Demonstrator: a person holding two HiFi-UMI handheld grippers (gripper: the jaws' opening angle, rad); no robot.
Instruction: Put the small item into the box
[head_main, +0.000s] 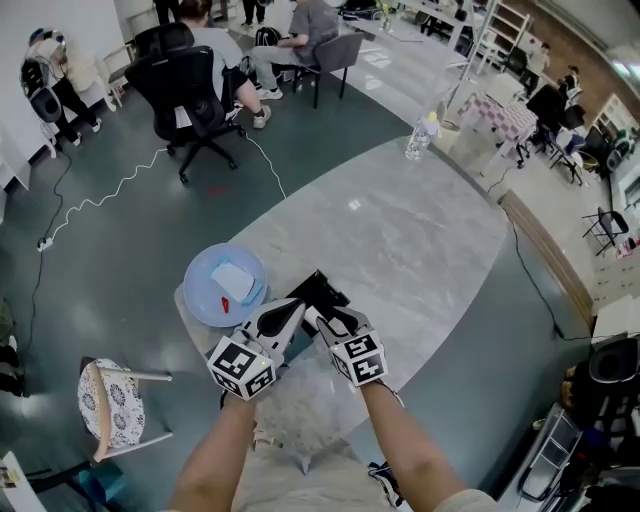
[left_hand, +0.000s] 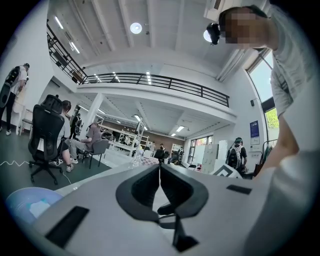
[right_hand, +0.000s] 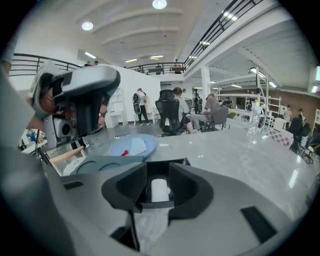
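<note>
The small white item (right_hand: 160, 190) lies inside the open black box (head_main: 318, 292), upright walls around it, near the table's (head_main: 420, 250) front edge. The right gripper (right_hand: 157, 172) is poised just above the box, pointing down into it; its jaws stand moderately apart with the item seen between them, a gap on each side, the pads not pressing on it. The left gripper (left_hand: 159, 167) is just beside it on the left, held level, its jaws closed tip to tip with nothing between them. Left of the box a blue plate (head_main: 205, 300) holds a white piece (head_main: 232, 280) and a small red thing (head_main: 224, 303). A water bottle (head_main: 420, 138) stands at the table's far edge, well apart.
</note>
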